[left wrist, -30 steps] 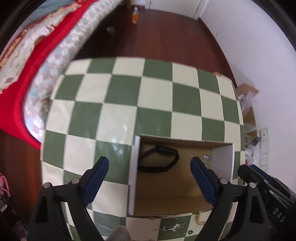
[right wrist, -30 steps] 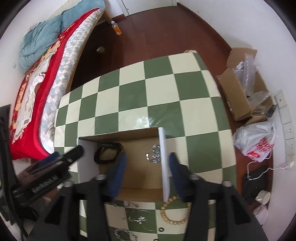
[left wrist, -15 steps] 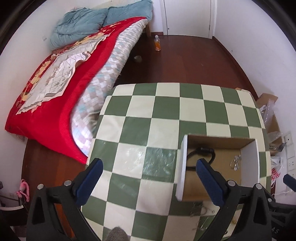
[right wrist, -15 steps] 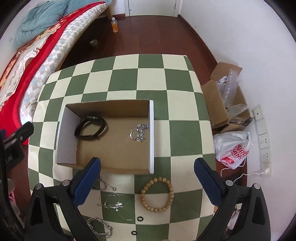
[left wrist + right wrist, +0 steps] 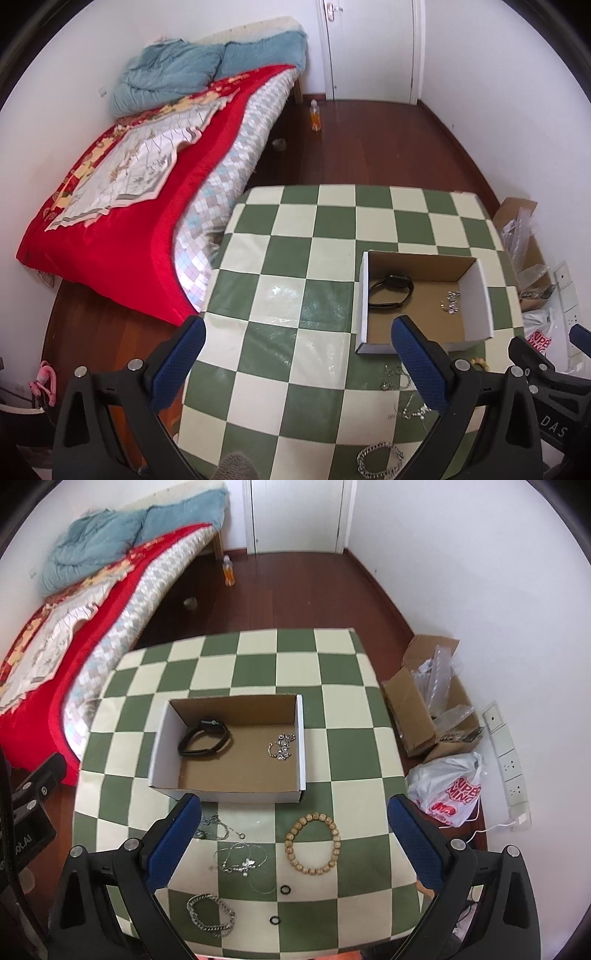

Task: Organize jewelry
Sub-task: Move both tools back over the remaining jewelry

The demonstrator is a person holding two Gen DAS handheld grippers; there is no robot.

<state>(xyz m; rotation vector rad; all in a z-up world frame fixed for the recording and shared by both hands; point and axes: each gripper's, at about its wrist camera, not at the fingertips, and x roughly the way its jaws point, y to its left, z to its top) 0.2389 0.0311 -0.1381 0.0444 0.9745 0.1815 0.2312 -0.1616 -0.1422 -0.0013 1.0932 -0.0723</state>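
Left wrist view: left gripper (image 5: 295,349), jaws spread wide and empty, high over the checkered tabletop (image 5: 295,258). Cardboard box (image 5: 480,295) lies far-right of the jaws, holding a black band (image 5: 391,291) at its left and a silver chain (image 5: 450,302) at its right; loose chains (image 5: 397,376) sit just near of the box, beside the right jaw. Since half a second ago the camera has pulled back, more of the bed (image 5: 147,206) and floor (image 5: 369,147) showing. Right wrist view: right gripper (image 5: 293,829), jaws spread and empty. Box (image 5: 162,746) far of the jaws; wooden bead bracelet (image 5: 312,843), thin necklaces (image 5: 240,860), curb-link chain (image 5: 210,915) and two small black rings (image 5: 285,889) lie between them on the tabletop. Carton (image 5: 410,709) and plastic bag (image 5: 450,790) on the floor at right.
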